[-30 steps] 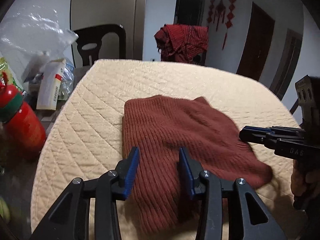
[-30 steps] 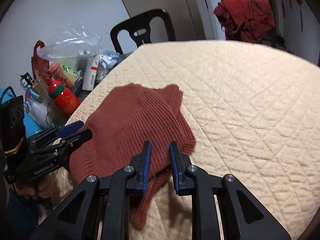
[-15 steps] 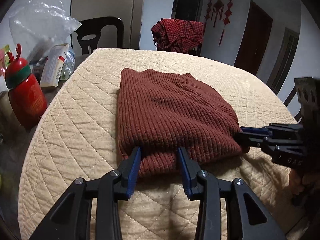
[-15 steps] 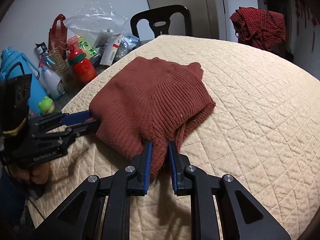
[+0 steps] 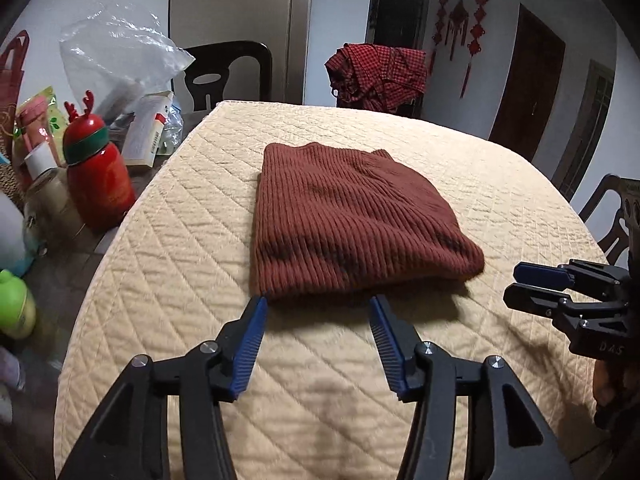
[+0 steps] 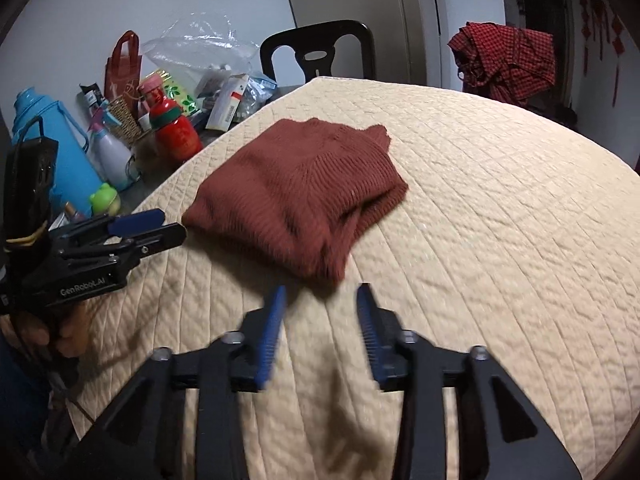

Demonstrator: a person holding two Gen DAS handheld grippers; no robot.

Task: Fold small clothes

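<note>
A folded rust-brown knit sweater (image 5: 348, 220) lies flat on the beige quilted table cover (image 5: 200, 240); it also shows in the right wrist view (image 6: 296, 196). My left gripper (image 5: 318, 306) is open and empty, its tips just short of the sweater's near edge. My right gripper (image 6: 320, 294) is open and empty, just back from the sweater's near corner. In the left wrist view the right gripper (image 5: 520, 286) sits to the right of the sweater. In the right wrist view the left gripper (image 6: 168, 226) sits to its left.
Clutter stands off the table's left side: a red bottle (image 5: 96, 176), a blue thermos (image 6: 52, 144), boxes and a plastic bag (image 5: 116, 48). A black chair (image 5: 228, 72) and a chair draped with red checked cloth (image 5: 376, 68) stand behind.
Both grippers pulled the sweater toward me, opened and let go of its near edge, then drew back. The sweater now lies folded and free.
</note>
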